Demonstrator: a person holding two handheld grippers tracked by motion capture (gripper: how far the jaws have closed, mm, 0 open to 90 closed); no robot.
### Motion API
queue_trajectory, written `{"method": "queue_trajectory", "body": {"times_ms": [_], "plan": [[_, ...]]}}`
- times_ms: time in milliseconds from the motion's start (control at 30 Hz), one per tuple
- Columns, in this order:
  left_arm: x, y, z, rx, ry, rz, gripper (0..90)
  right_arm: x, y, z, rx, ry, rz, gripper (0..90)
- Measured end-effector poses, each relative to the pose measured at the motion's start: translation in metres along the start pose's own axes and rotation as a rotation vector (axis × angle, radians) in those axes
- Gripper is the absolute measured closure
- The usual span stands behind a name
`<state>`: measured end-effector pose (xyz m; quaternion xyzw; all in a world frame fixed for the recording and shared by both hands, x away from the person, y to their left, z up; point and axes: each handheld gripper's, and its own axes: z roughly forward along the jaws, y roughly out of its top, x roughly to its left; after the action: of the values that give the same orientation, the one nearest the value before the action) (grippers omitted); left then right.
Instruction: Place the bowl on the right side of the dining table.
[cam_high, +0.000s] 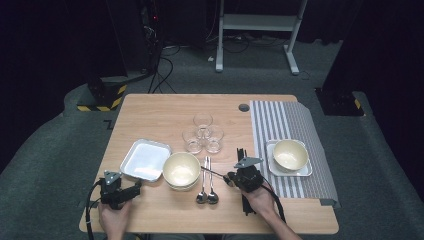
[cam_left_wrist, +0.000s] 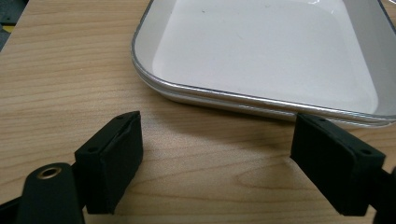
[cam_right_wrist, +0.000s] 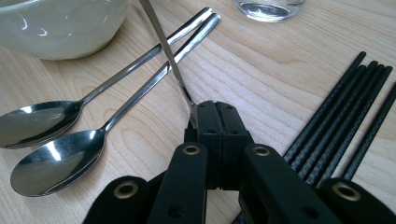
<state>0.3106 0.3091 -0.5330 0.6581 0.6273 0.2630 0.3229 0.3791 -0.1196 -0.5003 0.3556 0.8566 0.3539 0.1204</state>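
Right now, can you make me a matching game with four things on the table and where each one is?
Things:
1. cream round bowl
2. three clear drinking glasses
3. thin shiny metal utensil
4. empty white rectangular tray

Places:
A. pinched in the shut right gripper
B. just ahead of the open left gripper
C. on a white dish on the striped grey placemat
D. clustered mid-table, behind the spoons

Pairs: 1-C, 2-D, 3-A, 4-B
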Motion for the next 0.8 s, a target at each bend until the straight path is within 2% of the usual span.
{"method": "queue_trajectory", "body": {"times_ms": [800], "plan": [[0.0, -0.0001, 0.0001, -0.002, -0.001, -0.003, 17.2, -0.0069, 0.0025, -0.0082, -0.028, -0.005, 0.013, 89.9]]}}
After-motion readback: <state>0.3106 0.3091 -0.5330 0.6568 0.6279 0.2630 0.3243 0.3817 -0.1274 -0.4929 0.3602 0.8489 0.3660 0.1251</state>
